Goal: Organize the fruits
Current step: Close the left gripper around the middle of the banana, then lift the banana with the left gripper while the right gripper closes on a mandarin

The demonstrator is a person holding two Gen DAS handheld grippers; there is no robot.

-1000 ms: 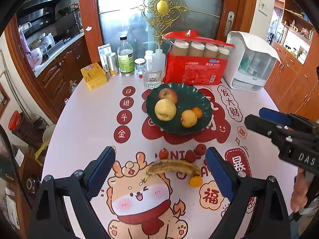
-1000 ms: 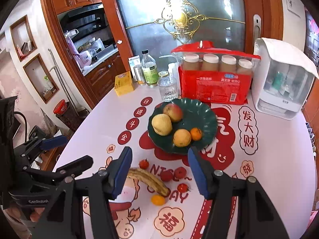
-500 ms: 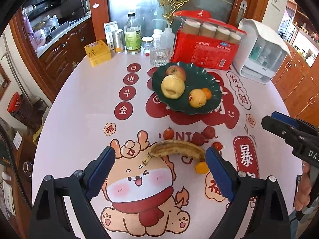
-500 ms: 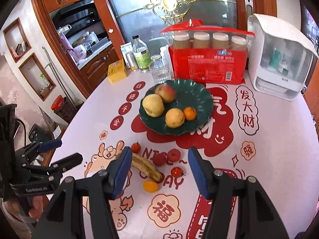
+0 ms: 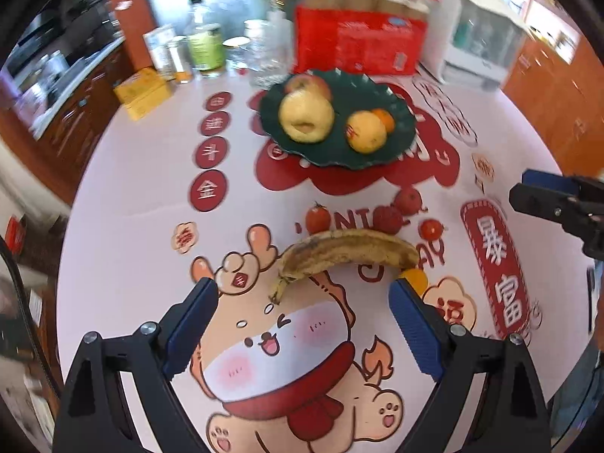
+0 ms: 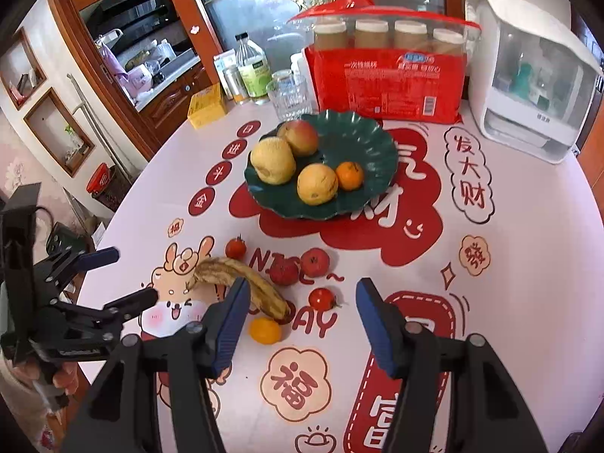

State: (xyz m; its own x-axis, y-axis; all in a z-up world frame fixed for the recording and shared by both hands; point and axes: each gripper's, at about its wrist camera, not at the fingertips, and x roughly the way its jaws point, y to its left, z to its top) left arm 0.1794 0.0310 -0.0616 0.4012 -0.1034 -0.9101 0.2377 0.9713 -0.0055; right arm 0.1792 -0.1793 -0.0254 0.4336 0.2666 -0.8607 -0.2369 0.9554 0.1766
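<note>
Banana [image 5: 349, 251]: curved, brown-speckled, matte.

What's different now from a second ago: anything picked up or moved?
Both grippers have come down and forward toward the loose fruit: the left gripper now sits just short of the banana, the right gripper near it too. Both are open and empty. The banana, the small fruits and the plate have not moved.
</note>
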